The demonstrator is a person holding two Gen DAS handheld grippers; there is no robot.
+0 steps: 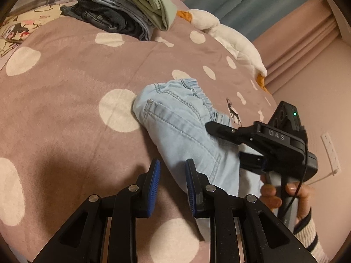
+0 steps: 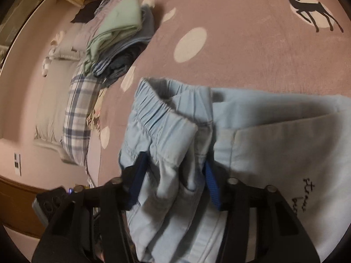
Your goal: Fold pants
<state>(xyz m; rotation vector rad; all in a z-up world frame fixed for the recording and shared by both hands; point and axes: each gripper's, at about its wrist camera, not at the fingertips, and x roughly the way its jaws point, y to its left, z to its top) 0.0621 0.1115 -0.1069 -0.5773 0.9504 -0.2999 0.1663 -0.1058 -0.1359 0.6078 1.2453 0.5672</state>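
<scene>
Light-blue denim pants (image 1: 179, 131) with an elastic waistband lie folded into a bundle on the pink dotted bedspread (image 1: 65, 87). My left gripper (image 1: 172, 163) hovers at the bundle's near edge, its blue pads a narrow gap apart with only bedspread showing between them. My right gripper (image 1: 223, 142), held by a hand in a striped cuff, reaches in from the right. In the right wrist view its pads (image 2: 140, 175) clamp the folded pants (image 2: 166, 135) just below the waistband, so that my right gripper (image 2: 174, 162) is shut on the cloth.
A stack of folded clothes (image 1: 122, 11) topped by a green piece sits at the bed's far side. A white plush toy (image 1: 230, 41) lies by the curtains. A pale garment with dark script (image 2: 285, 164) lies beside the pants. A plaid pillow (image 2: 76, 114) is at the left.
</scene>
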